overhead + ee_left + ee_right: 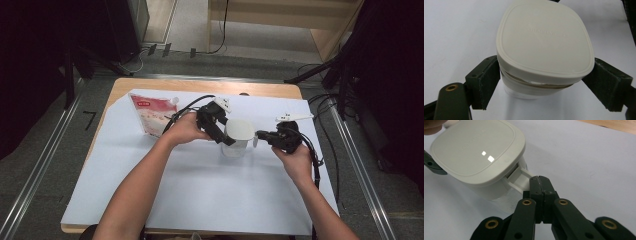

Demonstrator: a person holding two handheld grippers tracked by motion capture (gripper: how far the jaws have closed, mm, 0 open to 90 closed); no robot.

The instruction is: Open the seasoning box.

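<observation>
Here's the jug, standing upright on the white sheet near the middle of the table, cream lid on top. The left gripper comes in at the jug's left side, hand behind it. In the left gripper view its jaws sit either side of the jug's body just under the lid, spread wide; the left pad looks pressed against the wall, the right pad close beside it, and whether that one touches I cannot tell. The lid looks slightly tilted there, a thin gap showing along its near edge.

On the jug's other side, the right gripper reaches in, held by the right hand. In the right gripper view its jaws are pinched tight together on the white handle that sticks out from under the lid's rim.

Beyond the jug, to its left, a pink and white pouch lies on the sheet, well apart from both grippers.
</observation>
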